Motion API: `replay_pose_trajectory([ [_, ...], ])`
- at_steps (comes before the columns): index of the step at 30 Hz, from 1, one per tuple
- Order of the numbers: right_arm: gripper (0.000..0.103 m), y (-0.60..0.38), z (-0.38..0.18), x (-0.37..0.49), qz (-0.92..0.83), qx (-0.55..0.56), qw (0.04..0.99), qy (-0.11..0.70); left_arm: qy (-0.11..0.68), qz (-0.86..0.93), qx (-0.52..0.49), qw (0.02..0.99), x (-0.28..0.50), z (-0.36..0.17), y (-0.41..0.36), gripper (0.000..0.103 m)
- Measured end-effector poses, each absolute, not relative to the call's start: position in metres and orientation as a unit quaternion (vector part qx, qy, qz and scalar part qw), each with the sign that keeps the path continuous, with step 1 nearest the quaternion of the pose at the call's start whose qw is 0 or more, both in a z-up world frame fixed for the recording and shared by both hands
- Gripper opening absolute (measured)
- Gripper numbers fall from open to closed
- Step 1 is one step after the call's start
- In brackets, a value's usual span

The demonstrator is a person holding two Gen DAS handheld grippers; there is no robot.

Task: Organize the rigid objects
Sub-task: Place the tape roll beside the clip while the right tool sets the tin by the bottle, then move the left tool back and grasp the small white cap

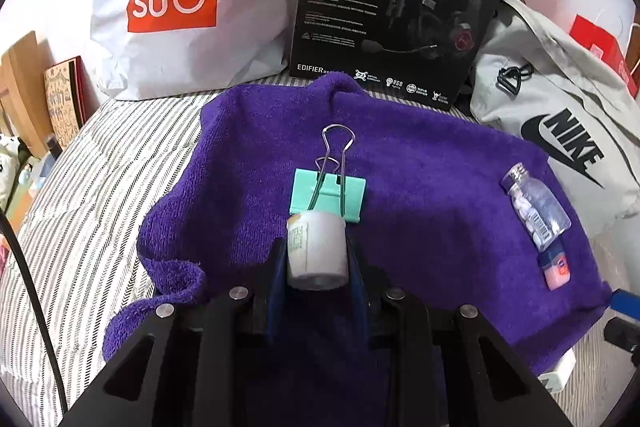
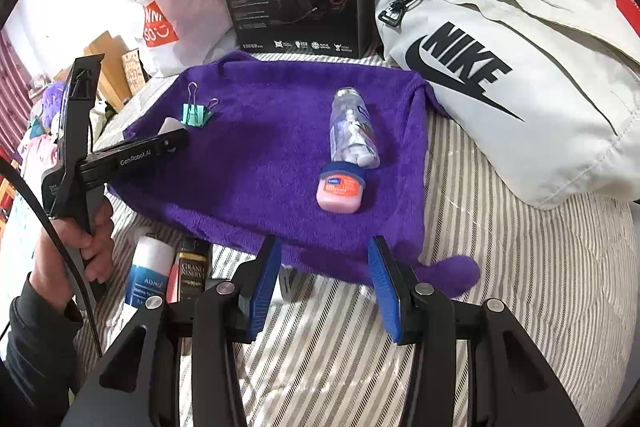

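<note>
A: White bottle sits between the left gripper pads, clamped on both sides, just short of the mint binder clip on the purple towel.

B: And the right gripper?

A: Jaws parted, holding nothing, over the towel's near edge. Ahead of it a clear vial touches a small pink jar.

B: Room?

A: Bare towel between clip and vial; headset box and grey bag border the far side.

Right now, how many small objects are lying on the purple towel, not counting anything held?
3: a teal binder clip at the towel's far left, a clear plastic bottle right of centre, and a small pink jar with a blue lid touching the bottle's near end. Folds may hide others.
</note>
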State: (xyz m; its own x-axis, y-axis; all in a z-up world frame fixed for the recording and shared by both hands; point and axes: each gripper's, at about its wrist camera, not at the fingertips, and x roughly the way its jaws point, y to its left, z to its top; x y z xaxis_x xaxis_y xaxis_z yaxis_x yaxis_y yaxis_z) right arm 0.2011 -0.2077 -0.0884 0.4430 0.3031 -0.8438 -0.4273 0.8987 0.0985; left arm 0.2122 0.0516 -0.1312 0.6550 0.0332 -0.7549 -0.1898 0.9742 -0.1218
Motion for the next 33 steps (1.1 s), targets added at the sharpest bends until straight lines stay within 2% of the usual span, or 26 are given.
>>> replay_pose_trajectory([
  [2,0.045,-0.21,-0.087,0.198,0.213,-0.061,0.848,0.481,0.414,0.054,-0.102,0.903,0.212,-0.13,0.051,0.038],
  [8,0.045,-0.215,-0.081,0.187,0.207,-0.053,0.852,0.478,0.422,0.047,-0.11,0.899,0.205,-0.127,0.048,0.049],
  [15,0.046,-0.224,-0.074,0.171,0.21,-0.036,0.853,0.477,0.418,0.048,-0.107,0.901,0.187,-0.12,0.04,0.056],
  [18,0.046,-0.228,-0.072,0.162,0.206,-0.033,0.854,0.477,0.415,0.041,-0.119,0.901,0.179,-0.115,0.042,0.067],
  [25,0.046,-0.232,-0.068,0.149,0.201,-0.031,0.858,0.472,0.403,0.032,-0.161,0.9,0.146,-0.1,0.056,0.068],
  [33,0.046,-0.232,-0.071,0.139,0.205,-0.024,0.858,0.47,0.422,0.044,-0.131,0.896,0.104,-0.102,0.037,0.068],
])
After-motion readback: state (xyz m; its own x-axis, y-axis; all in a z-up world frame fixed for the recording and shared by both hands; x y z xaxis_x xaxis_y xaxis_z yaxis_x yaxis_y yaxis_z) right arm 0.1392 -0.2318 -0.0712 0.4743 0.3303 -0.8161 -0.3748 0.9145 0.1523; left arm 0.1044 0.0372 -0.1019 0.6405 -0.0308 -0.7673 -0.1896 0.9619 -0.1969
